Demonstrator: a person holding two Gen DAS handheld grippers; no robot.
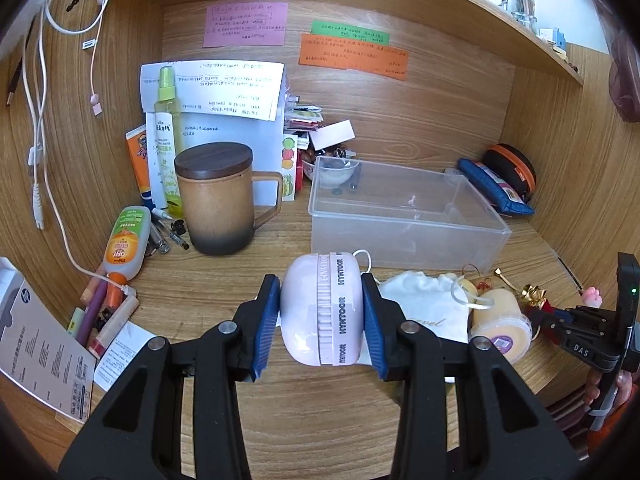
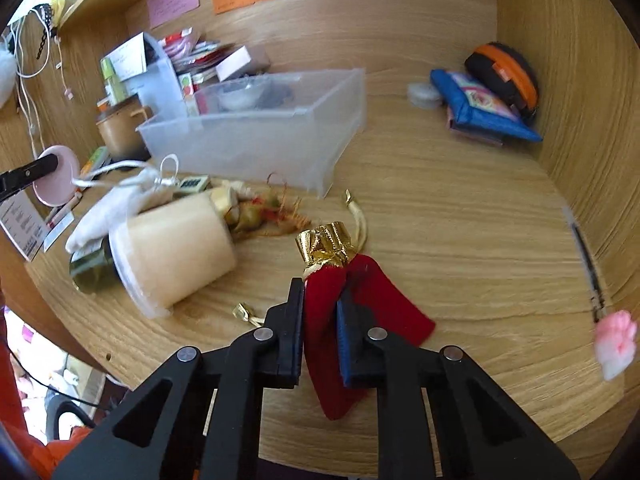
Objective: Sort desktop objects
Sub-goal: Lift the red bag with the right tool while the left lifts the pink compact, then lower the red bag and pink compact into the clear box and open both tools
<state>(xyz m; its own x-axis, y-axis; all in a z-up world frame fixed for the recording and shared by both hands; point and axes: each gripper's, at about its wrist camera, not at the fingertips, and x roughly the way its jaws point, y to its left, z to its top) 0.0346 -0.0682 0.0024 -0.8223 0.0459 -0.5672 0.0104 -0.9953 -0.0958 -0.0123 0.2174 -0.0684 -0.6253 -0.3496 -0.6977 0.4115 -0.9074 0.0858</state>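
My left gripper (image 1: 321, 312) is shut on a pale pink rounded device (image 1: 320, 308) marked HYNTOOR, held just above the desk in front of a clear plastic box (image 1: 400, 216). The device also shows at the left of the right wrist view (image 2: 56, 180). My right gripper (image 2: 320, 320) is shut on a red velvet pouch (image 2: 332, 312) with a gold top, low over the desk. A white cloth bag (image 1: 424, 312) and a cream tub (image 1: 500, 328) lie between the two grippers; the tub also shows in the right wrist view (image 2: 172, 252).
A brown lidded mug (image 1: 218, 204), spray bottle (image 1: 166, 140) and orange-capped bottle (image 1: 124, 244) stand left. Pens and papers (image 1: 100, 312) lie at front left. A blue pouch (image 2: 480, 112) and a black-orange case (image 2: 504, 72) sit in the right corner. Cables (image 1: 40, 140) hang on the left wall.
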